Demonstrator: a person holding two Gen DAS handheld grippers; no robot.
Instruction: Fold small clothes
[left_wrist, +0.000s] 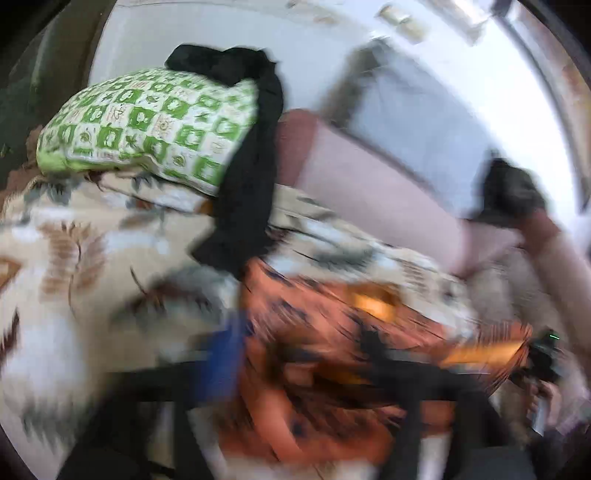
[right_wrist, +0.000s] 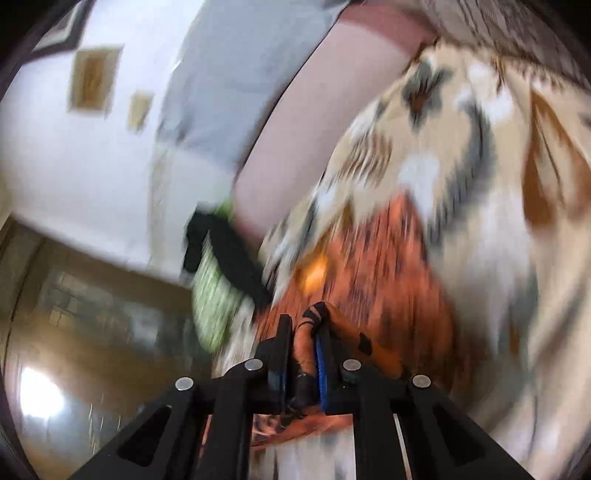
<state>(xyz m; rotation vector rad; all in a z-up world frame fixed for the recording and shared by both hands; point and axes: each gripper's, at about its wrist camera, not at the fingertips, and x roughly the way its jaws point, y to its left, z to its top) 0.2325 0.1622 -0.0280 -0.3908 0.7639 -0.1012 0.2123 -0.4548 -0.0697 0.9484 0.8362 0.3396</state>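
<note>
— Right gripper (right_wrist: 303, 332)? Noted fingers clamped on a bunched edge of the orange garment (right_wrist: 369, 266), lying on the patterned bedspread (right_wrist: 480, 206).

— And left gripper (left_wrist: 314, 365)? Blurred; could not tell. Advised: keep cloth taut, align edges.

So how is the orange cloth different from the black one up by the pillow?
The orange cloth is patterned with dark marks; the black cloth is plain. The orange one is pinched in the right gripper; the black one lies loose, draped over the green pillow. Both rest on the same bedspread.
</note>
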